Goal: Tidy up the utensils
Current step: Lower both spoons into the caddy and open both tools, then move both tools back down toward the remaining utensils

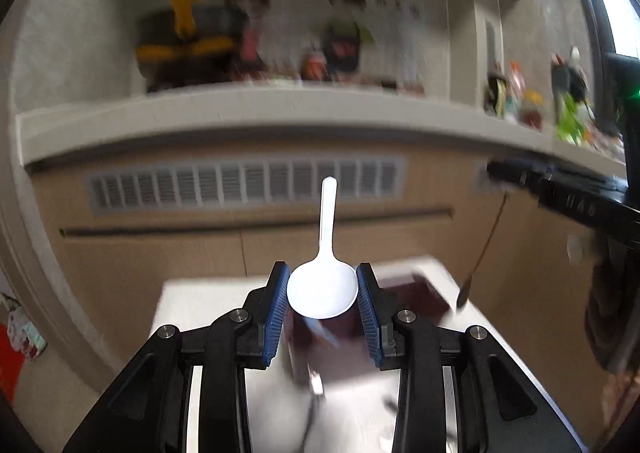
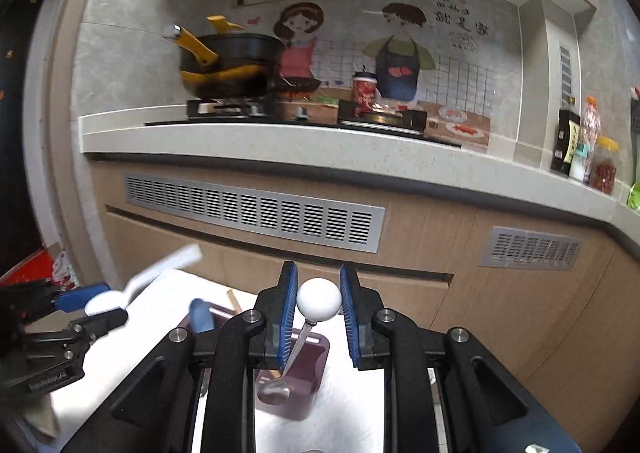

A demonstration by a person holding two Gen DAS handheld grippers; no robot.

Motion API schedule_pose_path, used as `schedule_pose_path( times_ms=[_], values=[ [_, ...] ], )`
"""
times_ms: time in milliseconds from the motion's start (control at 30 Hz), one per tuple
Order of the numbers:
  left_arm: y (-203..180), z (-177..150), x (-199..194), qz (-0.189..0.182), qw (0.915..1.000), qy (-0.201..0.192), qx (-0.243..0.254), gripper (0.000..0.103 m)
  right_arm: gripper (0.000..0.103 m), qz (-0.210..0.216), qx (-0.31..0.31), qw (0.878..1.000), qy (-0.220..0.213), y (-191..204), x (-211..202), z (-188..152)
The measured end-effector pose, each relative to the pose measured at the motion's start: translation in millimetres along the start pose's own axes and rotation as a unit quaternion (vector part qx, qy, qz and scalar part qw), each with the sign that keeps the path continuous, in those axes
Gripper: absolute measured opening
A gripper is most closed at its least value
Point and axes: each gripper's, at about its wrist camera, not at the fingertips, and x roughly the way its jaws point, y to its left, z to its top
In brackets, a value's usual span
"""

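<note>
The white spoon (image 1: pixel 322 291) looks like smooth matt plastic, the ball-topped spoon (image 2: pixel 275 389) has a glossy metal bowl and stem, the purple holder (image 2: pixel 306 369) seems plastic, and the cabinet vent grille (image 2: pixel 256 211) brushed metal.

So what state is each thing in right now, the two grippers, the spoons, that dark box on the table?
Left gripper: shut on the white plastic spoon.
White plastic spoon: held by its bowl, handle pointing up.
Right gripper: shut on the white ball end of the metal spoon.
Metal spoon with white ball end: hanging bowl-down above the box.
Dark purple utensil box: open-topped, on the white table.
</note>
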Motion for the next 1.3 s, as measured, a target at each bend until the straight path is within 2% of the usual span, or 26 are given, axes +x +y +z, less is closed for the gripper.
schedule_pose_path(
  times_ms=[100, 367, 600, 667, 733, 767, 800, 833, 867, 1000, 1033, 1067, 1200, 1267, 1300],
  values=[
    [0.5, -13.1, 24.7, -0.029, 0.9991, 0.001, -0.031, 0.035, 0.020, -0.005, 0.013, 1.000, 0.009, -0.8, 20.2, 0.5],
    [-4.2, -39.3, 83.4, -0.001, 0.9989, 0.010, -0.047, 0.035, 0.020, -0.021, 0.004, 1.000, 0.021, 5.6, 52.8, -5.1],
    [-4.2, -63.0, 112.0, -0.009, 0.9969, 0.065, -0.044, 0.037, 0.020, -0.026, -0.001, 0.999, 0.033, 8.3, 71.4, -16.1],
    [-1.5, -67.0, 113.1, -0.013, 0.9958, 0.076, -0.050, 0.053, 0.020, -0.017, -0.002, 0.999, 0.044, 8.5, 79.5, -21.4],
    [0.4, -67.0, 111.8, -0.020, 0.9947, 0.082, -0.058, 0.061, 0.022, 0.006, 0.001, 0.998, 0.066, 8.1, 89.9, -26.3],
    [0.4, -67.2, 109.8, -0.022, 0.9947, 0.082, -0.057, 0.061, 0.023, 0.015, 0.007, 0.997, 0.076, 7.2, 94.5, -28.4],
    [-0.1, -65.8, 107.1, -0.024, 0.9949, 0.081, -0.054, 0.062, 0.025, 0.019, 0.012, 0.996, 0.083, 6.3, 98.1, -30.3],
    [-1.5, -64.6, 104.2, -0.025, 0.9950, 0.081, -0.053, 0.063, 0.031, 0.022, 0.012, 0.996, 0.088, 5.6, 101.0, -32.0],
    [-0.7, -62.9, 100.5, -0.029, 0.9947, 0.083, -0.054, 0.064, 0.038, 0.020, 0.012, 0.996, 0.087, 5.1, 101.6, -32.9],
    [11.1, -57.2, 80.3, -0.041, 0.9914, 0.097, -0.078, 0.065, 0.048, 0.022, 0.016, 0.997, 0.074, -1.4, 91.1, -36.5],
    [15.1, -56.9, 73.0, -0.041, 0.9909, 0.098, -0.082, 0.066, 0.055, 0.020, 0.016, 0.997, 0.070, -4.7, 83.7, -38.4],
    [17.1, -55.6, 68.3, -0.037, 0.9908, 0.100, -0.083, 0.070, 0.061, 0.017, 0.017, 0.997, 0.068, -7.4, 79.7, -40.0],
    [33.8, -62.8, 38.5, -0.014, 0.9905, 0.107, -0.085, 0.073, 0.064, 0.003, 0.023, 0.998, 0.065, -17.8, 55.0, -53.5],
    [43.2, -71.8, 25.7, -0.006, 0.9894, 0.116, -0.088, 0.073, 0.076, -0.001, 0.029, 0.997, 0.069, -21.6, 42.7, -64.8],
    [47.6, -77.5, 20.6, -0.004, 0.9884, 0.122, -0.090, 0.073, 0.077, -0.002, 0.032, 0.997, 0.072, -22.9, 37.3, -71.0]
  ],
)
